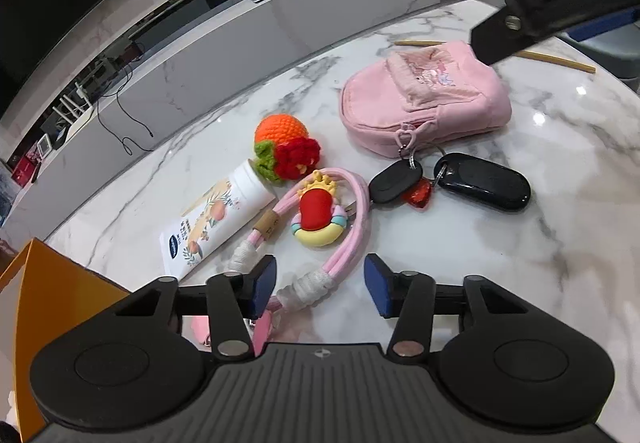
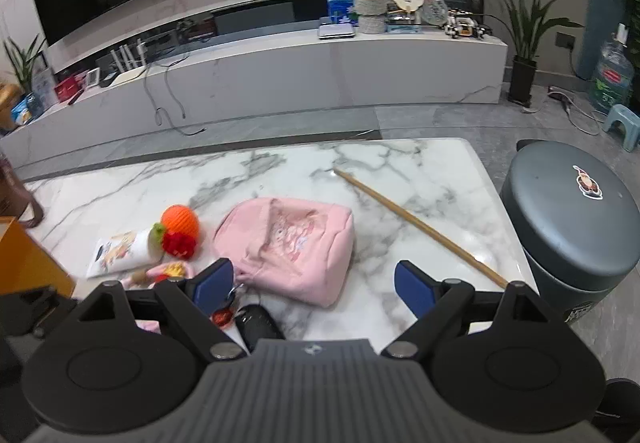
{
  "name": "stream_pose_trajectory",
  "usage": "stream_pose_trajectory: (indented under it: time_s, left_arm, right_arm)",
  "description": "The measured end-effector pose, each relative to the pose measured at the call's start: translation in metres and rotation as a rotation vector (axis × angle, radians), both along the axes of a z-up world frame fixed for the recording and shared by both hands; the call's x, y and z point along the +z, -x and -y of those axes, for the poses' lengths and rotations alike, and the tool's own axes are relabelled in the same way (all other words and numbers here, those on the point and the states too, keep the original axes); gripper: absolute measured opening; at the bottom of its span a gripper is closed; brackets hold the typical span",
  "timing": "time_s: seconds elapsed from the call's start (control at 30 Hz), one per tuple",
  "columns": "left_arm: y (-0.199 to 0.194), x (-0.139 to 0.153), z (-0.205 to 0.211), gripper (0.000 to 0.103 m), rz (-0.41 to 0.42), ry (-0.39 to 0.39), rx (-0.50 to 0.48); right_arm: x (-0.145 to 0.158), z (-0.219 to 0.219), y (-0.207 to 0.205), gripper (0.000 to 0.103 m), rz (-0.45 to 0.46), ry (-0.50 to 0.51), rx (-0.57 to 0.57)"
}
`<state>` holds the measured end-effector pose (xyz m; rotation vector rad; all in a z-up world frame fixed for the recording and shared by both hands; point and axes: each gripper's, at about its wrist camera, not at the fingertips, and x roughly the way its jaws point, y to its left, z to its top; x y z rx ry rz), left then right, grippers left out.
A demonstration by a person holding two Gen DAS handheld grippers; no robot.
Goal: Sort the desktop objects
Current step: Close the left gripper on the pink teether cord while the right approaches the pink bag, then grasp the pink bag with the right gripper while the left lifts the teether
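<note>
Marble tabletop (image 1: 540, 243) under both my grippers. I count one pink pouch (image 1: 424, 99), one crocheted orange with a red flower (image 1: 286, 147), one white tube (image 1: 220, 219) printed with peaches, one pink lanyard (image 1: 316, 243) carrying a red-and-yellow charm (image 1: 318, 213), two black key fobs (image 1: 480, 181) on a ring with one red heart charm (image 1: 418, 195), and one wooden stick (image 2: 420, 229).

Tube carries a blue oval logo and small print, too fine for me to read.

Left gripper (image 1: 320, 285): jaws apart, straddling the lanyard's wrapped ends, gripping nothing. Right gripper (image 2: 312, 285): jaws wide apart, empty, above the pouch's near edge.

Only the right view shows the grey lidded bin (image 2: 568, 227) with a sticker beside the table. Orange box (image 1: 52, 307) at far left shows in both.
</note>
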<state>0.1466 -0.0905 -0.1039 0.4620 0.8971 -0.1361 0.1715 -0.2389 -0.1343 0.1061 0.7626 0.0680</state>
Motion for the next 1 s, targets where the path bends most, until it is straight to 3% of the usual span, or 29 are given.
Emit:
stream_pose_trajectory:
  time_s: [0.07, 0.23, 0.8, 1.0]
  left_arm:
    - [0.001, -0.001, 0.000, 0.034, -0.008, 0.003, -0.001]
    - [0.006, 0.001, -0.001, 0.019, 0.012, 0.016, -0.011]
    - [0.020, 0.048, -0.015, 0.005, 0.068, 0.134, 0.001]
    - [0.025, 0.047, -0.017, 0.005, 0.065, 0.117, -0.027]
  right_arm:
    - [-0.003, 0.002, -0.006, 0.089, -0.007, 0.003, -0.036]
    - [-0.008, 0.005, -0.015, 0.094, -0.020, -0.007, -0.089]
    - [-0.028, -0.015, -0.041, 0.095, -0.063, -0.046, -0.120]
    - [-0.025, -0.011, -0.041, 0.095, -0.056, -0.055, -0.141]
